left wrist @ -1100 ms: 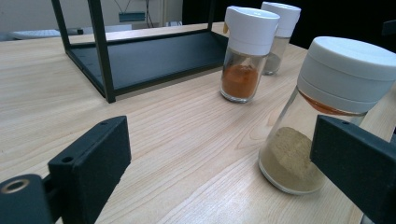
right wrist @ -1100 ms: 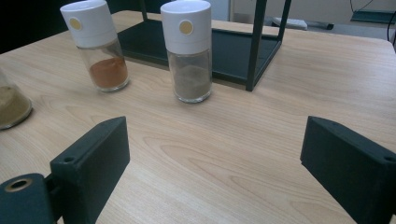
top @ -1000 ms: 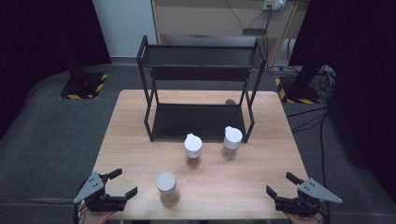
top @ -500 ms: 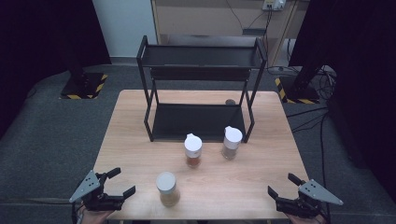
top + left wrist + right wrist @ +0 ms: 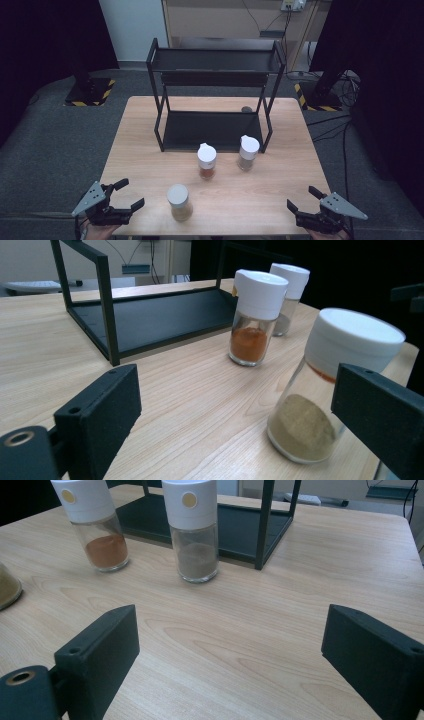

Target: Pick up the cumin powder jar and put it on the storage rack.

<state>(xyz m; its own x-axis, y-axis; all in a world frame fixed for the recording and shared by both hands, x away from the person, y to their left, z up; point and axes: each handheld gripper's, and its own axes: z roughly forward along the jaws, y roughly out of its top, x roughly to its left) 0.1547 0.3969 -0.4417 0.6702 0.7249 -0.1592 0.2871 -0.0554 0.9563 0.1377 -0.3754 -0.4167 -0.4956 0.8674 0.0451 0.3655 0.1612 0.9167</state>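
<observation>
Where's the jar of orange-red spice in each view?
High view: the orange-red spice jar stands mid-table, just before the black rack.
Left gripper view: centre-right, behind the tan spice jar.
Right gripper view: top left.
Shared landmark: the rack's black bottom shelf.

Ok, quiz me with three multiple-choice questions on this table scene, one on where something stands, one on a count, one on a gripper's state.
1. Where does the jar of beige powder stand?
A. on the rack's top shelf
B. on the table nearest the left gripper
C. inside the rack's bottom shelf

2. How many spice jars stand on the table?
A. two
B. three
C. five

3. How is the right gripper?
A. open, holding nothing
B. shut on a jar
C. shut on the rack

Answers: 1 B, it stands alone by that gripper. 2 B, three white lids show. 3 A, only bare tabletop lies between its jaws.
</observation>
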